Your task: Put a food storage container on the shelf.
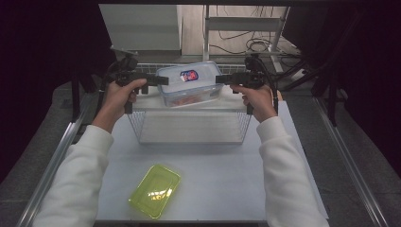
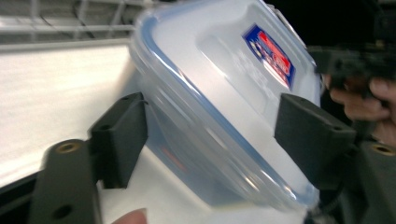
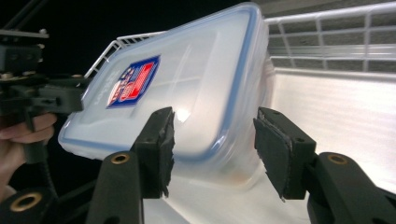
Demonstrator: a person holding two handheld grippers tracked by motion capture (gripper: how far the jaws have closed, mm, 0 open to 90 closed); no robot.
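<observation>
Mid-carry, by the look of it: lidded clear container [image 1: 190, 84] held up over the far part of the wire basket [image 1: 189, 138], left gripper [image 1: 160, 80] and right gripper [image 1: 220, 79] jaws closed on its ends; next, likely a level, matched lowering onto the desk [image 1: 222, 179].

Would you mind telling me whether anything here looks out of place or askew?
The clear plastic lidded container is tilted, held between the left tool and right tool above the white wire basket. A yellow-green translucent plastic lid lies apart on the table's near edge.
</observation>
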